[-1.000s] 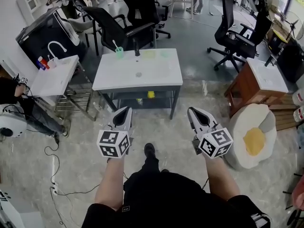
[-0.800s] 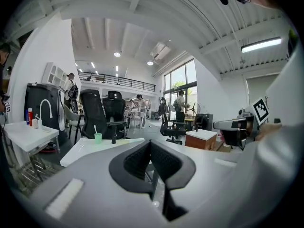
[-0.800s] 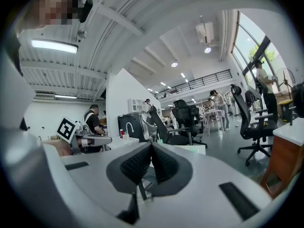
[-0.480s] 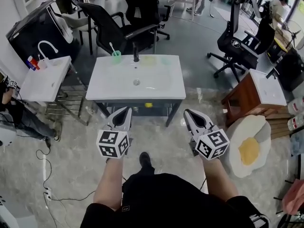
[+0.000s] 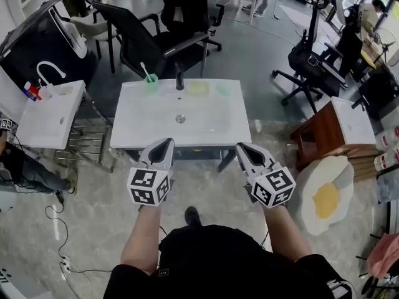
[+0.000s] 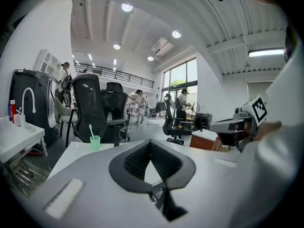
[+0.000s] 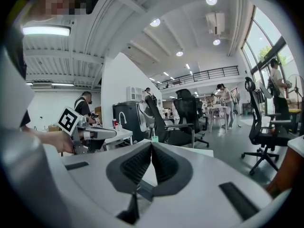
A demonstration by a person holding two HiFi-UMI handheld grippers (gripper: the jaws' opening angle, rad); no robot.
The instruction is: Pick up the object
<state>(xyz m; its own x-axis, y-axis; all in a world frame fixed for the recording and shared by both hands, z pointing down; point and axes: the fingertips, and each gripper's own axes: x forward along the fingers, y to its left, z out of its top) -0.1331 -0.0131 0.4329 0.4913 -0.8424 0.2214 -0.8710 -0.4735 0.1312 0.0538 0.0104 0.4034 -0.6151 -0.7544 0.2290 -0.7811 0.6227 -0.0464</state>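
Nothing lifted yet: left gripper (image 5: 167,143) and right gripper (image 5: 240,147) both clenched on nothing, held short of the white washbasin table (image 5: 134,128), where the likeliest object, a green cup (image 5: 151,85) with a toothbrush, stands untouched at the back edge; approach and grasp remain.

Front edge open, back rim crowded

The near half of the white table (image 5: 142,127) is bare, and open floor (image 5: 206,185) lies before it, where the left tool (image 5: 166,141) and right tool (image 5: 240,146) hang with their jaws together. Along the far rim a green cup (image 5: 151,85), a black faucet (image 5: 180,80), a yellow piece (image 5: 198,87) and a pale green piece (image 5: 223,88) stand in a row. A black office chair (image 5: 168,39) closes off the far side. A second basin stand (image 5: 47,114) flanks the left and a wooden cabinet (image 5: 336,129) the right, both apart from the table.
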